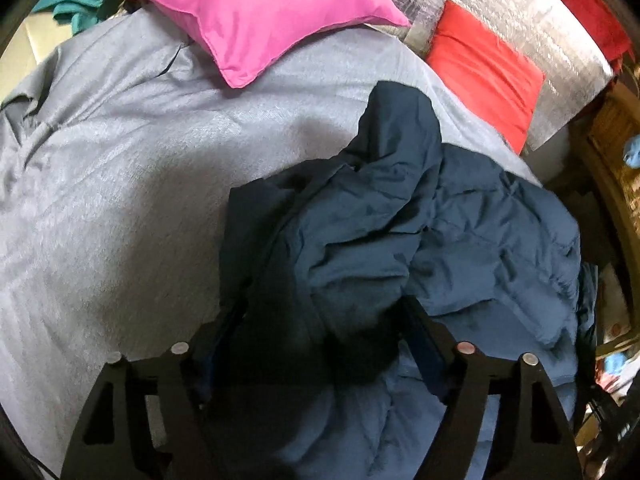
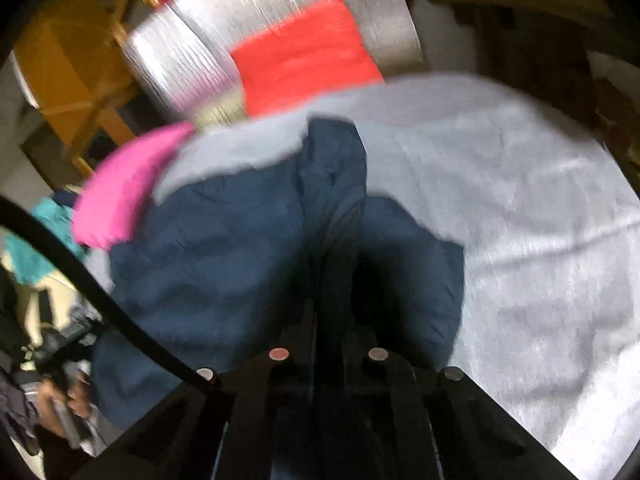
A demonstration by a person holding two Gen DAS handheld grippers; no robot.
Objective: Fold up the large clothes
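Grey bedspread (image 1: 120, 184) underneath, pink pillow (image 1: 256, 16) at twelve o'clock; left gripper (image 1: 320, 320) spread over the navy jacket (image 1: 460, 240), right gripper (image 2: 332, 280) pinching it.

The right gripper (image 2: 334, 280) has its fingers pinched together on a fold of the navy puffer jacket (image 2: 224, 240), which lies bunched on the grey bedspread (image 2: 520, 200). A pink pillow (image 2: 124, 196) sits just beside the jacket, a red pillow (image 2: 304, 56) farther back against silver quilted padding (image 2: 192, 52). The picture is blurred.
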